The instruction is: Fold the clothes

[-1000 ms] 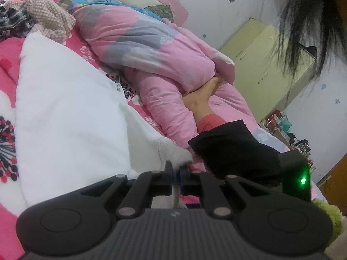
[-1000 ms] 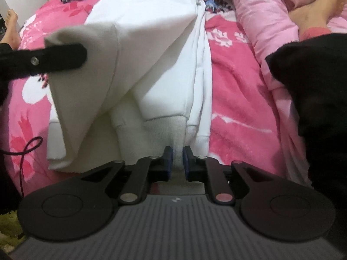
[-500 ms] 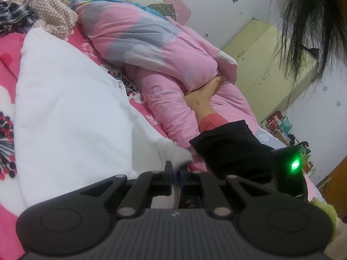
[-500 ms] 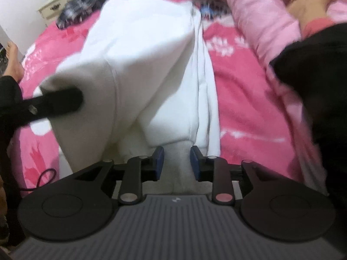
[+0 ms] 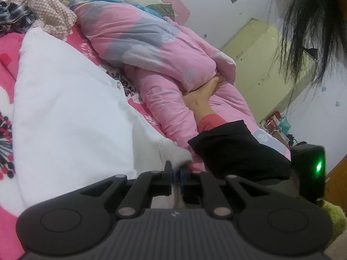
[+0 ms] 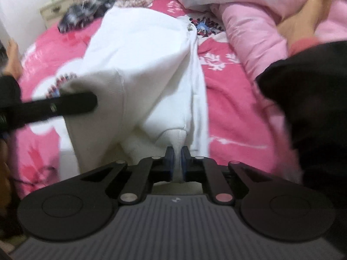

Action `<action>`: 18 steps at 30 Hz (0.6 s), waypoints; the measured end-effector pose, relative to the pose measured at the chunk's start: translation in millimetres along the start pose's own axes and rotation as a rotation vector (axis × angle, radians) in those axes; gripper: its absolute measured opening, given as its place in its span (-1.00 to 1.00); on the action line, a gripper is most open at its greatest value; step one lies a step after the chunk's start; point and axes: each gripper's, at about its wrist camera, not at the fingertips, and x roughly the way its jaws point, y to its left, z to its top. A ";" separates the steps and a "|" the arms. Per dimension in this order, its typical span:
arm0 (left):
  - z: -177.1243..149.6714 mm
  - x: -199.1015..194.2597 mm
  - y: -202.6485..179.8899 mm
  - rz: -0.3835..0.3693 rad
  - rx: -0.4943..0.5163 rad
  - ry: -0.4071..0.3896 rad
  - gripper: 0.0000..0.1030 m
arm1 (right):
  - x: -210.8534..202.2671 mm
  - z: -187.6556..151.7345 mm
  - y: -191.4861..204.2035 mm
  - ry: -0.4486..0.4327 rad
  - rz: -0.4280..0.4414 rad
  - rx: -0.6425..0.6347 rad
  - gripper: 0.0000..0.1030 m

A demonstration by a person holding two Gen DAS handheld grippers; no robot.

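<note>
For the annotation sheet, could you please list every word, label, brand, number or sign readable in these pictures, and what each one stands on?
No readable text in either view.
Small pale logo mark on the left gripper body: too small to read.
Same mark on the right gripper body: blurred.
Packages beside the cabinet: too small.

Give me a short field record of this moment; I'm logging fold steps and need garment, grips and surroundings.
garment: white sweatshirt, partly lifted off the bed
left gripper: shut on the sweatshirt's ribbed edge
right gripper: shut on a ribbed cuff
surface: pink floral bedsheet
nearby: pink quilt, bare foot resting on it, checked and plaid clothes at the far end
</note>
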 end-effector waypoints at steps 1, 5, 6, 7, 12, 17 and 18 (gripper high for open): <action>-1.1 2.4 -1.9 0.000 0.008 0.007 -0.86 | 8.6 -0.4 -2.2 0.045 -0.004 -0.009 -0.87; -7.2 14.4 -12.2 -0.002 0.057 0.043 -0.86 | 11.8 -2.6 -12.7 0.048 -0.022 0.058 -0.65; -9.7 18.2 -15.5 -0.005 0.077 0.057 -0.86 | 3.5 -1.9 -16.5 0.001 -0.026 0.078 -0.49; -12.1 23.5 -20.0 -0.007 0.102 0.073 -0.86 | -4.8 -1.2 -20.2 -0.046 -0.029 0.097 -0.41; -25.9 53.6 -43.9 -0.018 0.238 0.149 -0.87 | -39.6 -1.8 -48.8 -0.264 -0.001 0.235 -0.20; -31.5 77.0 -55.7 -0.020 0.330 0.199 -0.86 | -45.9 -5.6 -56.9 -0.363 0.031 0.263 -0.20; -35.7 84.1 -57.4 -0.006 0.363 0.225 -0.87 | -45.3 -5.7 -58.3 -0.375 0.039 0.269 -0.20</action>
